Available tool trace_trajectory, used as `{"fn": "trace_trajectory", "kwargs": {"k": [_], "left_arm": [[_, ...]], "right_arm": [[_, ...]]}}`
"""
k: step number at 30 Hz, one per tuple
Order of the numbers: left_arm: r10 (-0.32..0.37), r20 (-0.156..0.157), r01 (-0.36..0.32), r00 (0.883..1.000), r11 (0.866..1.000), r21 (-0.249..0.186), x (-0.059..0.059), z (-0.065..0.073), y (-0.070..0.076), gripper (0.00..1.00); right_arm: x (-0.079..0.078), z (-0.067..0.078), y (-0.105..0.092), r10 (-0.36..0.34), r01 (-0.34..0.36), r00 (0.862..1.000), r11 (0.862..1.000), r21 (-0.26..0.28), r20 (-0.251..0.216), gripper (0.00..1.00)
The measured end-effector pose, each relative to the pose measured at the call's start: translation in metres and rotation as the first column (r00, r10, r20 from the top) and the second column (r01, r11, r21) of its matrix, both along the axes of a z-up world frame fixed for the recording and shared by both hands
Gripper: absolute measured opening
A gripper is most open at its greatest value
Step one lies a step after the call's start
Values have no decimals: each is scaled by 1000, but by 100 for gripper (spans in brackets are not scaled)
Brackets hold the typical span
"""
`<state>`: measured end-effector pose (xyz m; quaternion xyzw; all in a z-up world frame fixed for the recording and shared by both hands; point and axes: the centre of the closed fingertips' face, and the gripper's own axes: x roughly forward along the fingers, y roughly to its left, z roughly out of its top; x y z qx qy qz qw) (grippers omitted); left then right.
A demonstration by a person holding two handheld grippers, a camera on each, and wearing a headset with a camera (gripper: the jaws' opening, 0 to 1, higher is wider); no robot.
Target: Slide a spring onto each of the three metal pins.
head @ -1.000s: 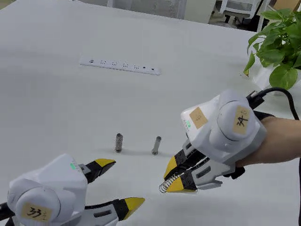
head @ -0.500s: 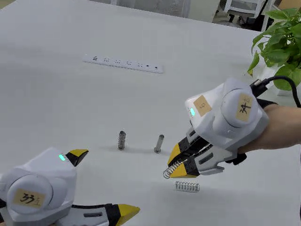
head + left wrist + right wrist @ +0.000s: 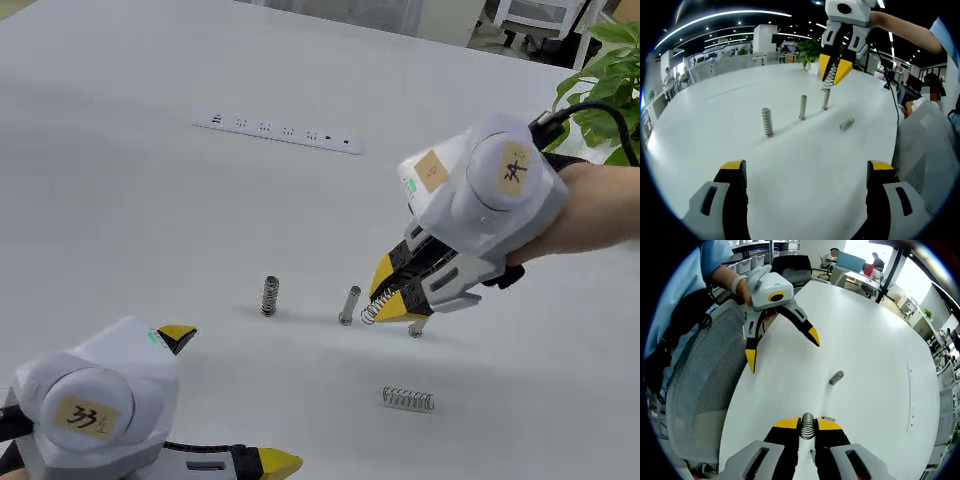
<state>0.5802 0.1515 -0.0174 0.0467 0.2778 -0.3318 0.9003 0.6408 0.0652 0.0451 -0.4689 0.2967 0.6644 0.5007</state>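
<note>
Item 1: my left gripper (image 3: 230, 398). Rounded white housing, black jaws with yellow tips, tan sticker (image 3: 85, 418) handwritten "33", small green light (image 3: 153, 338).

Item 2: my right gripper (image 3: 385, 300). Same white shell and black-and-yellow jaws, square tan label (image 3: 432, 170), round-end label (image 3: 515, 167) with handwritten marks, black cable (image 3: 598, 107) at the rear.

Item 3: my light blue sleeve (image 3: 946, 30).

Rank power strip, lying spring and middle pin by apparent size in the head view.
1. Power strip, largest though farthest.
2. Lying spring and middle pin look alike; the spring lies nearer the camera, so unranked.
</note>
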Motion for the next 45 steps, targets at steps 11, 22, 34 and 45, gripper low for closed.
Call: {"fn": "trace_trajectory", "kwargs": {"k": [11,22,34,45], "left_arm": [[3,1,-3,1000,1000,-16,-2,1,-6,99],[8,-3,-8,1000,1000,-27,-4,1,-8,98],[18,-23,-18,1000,999,-30,-8,-4,-5,97],[21,-38,-22,999,999,-33,-11,-8,-5,95]], "right_arm": [[27,-5,7,61,-57,997,995,-79,53,7],[34,-16,9,87,-80,995,986,-145,44,7],[39,-25,6,107,-97,993,978,-184,45,8],[38,-32,6,119,-107,992,974,-201,46,8]]}}
